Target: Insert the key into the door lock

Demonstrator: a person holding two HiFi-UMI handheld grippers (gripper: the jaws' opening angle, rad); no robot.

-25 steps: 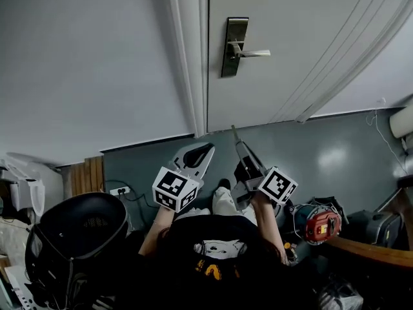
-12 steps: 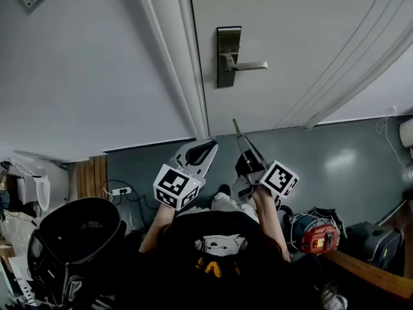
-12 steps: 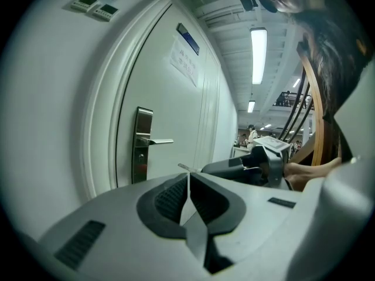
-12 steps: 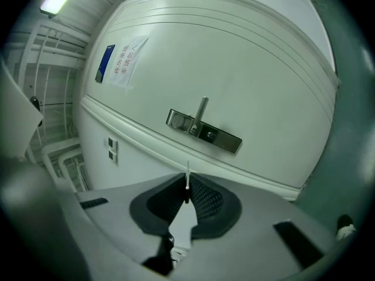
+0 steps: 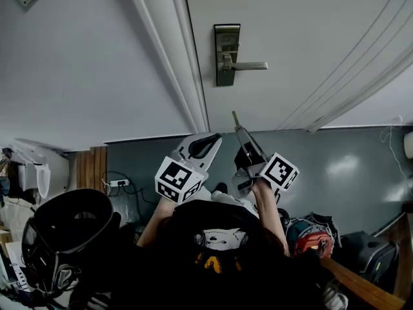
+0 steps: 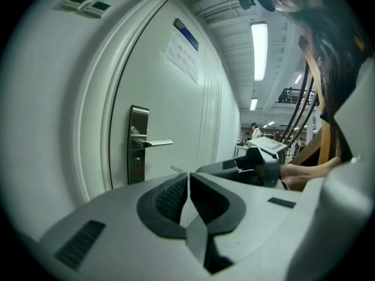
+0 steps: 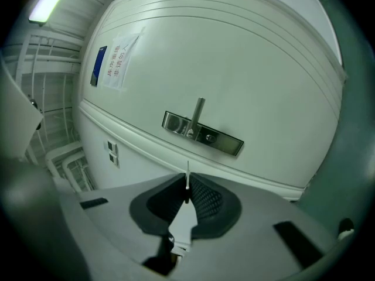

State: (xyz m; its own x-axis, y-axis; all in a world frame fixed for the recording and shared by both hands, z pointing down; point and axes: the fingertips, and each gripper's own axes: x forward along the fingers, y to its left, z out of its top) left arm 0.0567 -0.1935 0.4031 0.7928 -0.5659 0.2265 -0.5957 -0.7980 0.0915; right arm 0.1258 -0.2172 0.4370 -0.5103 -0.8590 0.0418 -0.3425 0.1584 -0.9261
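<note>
A white door [image 5: 303,37] carries a metal lock plate [image 5: 225,53] with a lever handle [image 5: 248,65]. My right gripper [image 5: 239,132] is shut on a thin metal key [image 5: 235,117] that points up at the door, well below the lock plate. In the right gripper view the key [image 7: 187,177] sticks out between the pads, under the lock plate [image 7: 202,133] and its keyhole [image 7: 210,137]. My left gripper [image 5: 210,138] hangs beside it, shut and holding nothing. In the left gripper view, the left gripper [image 6: 188,177] has the lock plate [image 6: 137,144] ahead of it to the left.
The door frame [image 5: 187,57] runs left of the lock. A black helmet-like object [image 5: 71,237] sits at lower left, and a red device [image 5: 311,239] and a wooden edge [image 5: 361,284] at lower right. A wall socket [image 5: 118,183] is low on the wall. A notice [image 6: 181,54] hangs on the door.
Both grippers have risen a little toward the door, and the key tip is closer to the lock plate. The head view has shifted slightly.
</note>
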